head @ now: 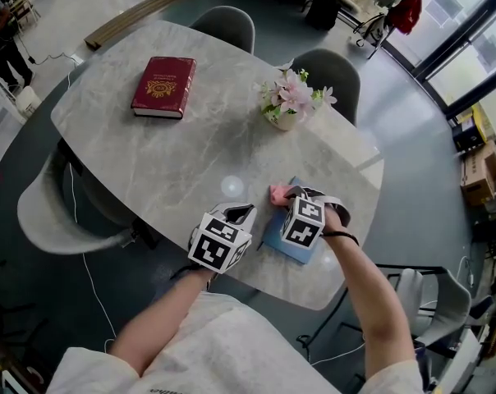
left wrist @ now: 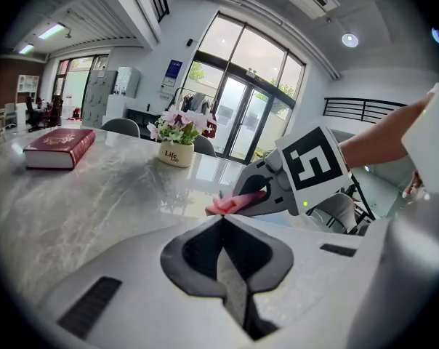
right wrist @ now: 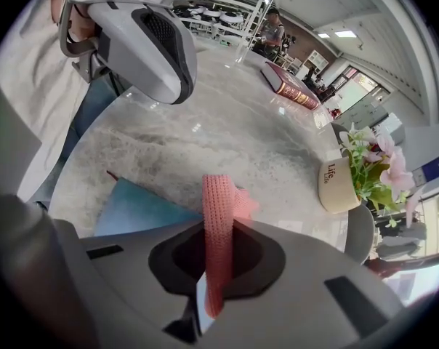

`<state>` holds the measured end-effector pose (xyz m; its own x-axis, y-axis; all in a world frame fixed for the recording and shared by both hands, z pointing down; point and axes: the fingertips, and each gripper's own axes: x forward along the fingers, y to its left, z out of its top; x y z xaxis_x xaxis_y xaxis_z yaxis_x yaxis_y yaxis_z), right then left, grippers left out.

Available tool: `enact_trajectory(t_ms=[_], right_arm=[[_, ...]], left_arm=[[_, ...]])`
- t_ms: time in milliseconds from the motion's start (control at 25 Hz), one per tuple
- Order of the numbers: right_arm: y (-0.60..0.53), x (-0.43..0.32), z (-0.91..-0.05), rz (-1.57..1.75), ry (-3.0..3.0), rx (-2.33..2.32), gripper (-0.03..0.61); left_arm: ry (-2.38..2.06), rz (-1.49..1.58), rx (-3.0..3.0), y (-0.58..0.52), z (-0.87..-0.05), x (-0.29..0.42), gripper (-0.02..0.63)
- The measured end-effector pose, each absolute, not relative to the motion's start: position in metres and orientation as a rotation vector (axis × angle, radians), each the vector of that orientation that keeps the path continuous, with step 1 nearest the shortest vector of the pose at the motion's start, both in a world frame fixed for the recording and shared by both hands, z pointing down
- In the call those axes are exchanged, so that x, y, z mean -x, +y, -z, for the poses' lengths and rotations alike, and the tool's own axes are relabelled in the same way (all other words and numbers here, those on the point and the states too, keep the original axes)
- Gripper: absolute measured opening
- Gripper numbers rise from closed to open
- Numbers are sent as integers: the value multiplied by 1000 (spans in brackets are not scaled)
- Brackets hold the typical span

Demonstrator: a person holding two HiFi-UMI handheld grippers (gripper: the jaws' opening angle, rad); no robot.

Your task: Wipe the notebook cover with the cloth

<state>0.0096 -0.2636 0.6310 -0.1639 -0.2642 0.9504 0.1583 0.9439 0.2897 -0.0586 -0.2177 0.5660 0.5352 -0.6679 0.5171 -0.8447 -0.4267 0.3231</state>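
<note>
The right gripper (head: 296,194) pinched the cloth (head: 278,193) in its fingers at the far edge of the notebook (head: 274,233), which lay at the tabletop's (head: 190,154) near edge. The left gripper (head: 238,213) sat beside it, fingers together and empty. Wiping seemed to be starting; the next move would call for pressing the cloth down and sweeping it across the cover.

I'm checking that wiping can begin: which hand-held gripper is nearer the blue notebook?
Right. The right hand-held gripper, shut on the pink cloth, is over the blue notebook; the left hand-held gripper, shut and empty, is beside the notebook's left edge, off it.
</note>
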Motion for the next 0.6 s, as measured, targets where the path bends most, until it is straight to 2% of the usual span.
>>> enact_trajectory(t_ms=[600], right_arm=[[-215, -5, -631, 403, -1744, -13, 15]], left_arm=[[-1267, -412, -2214, -194, -561, 48, 6]])
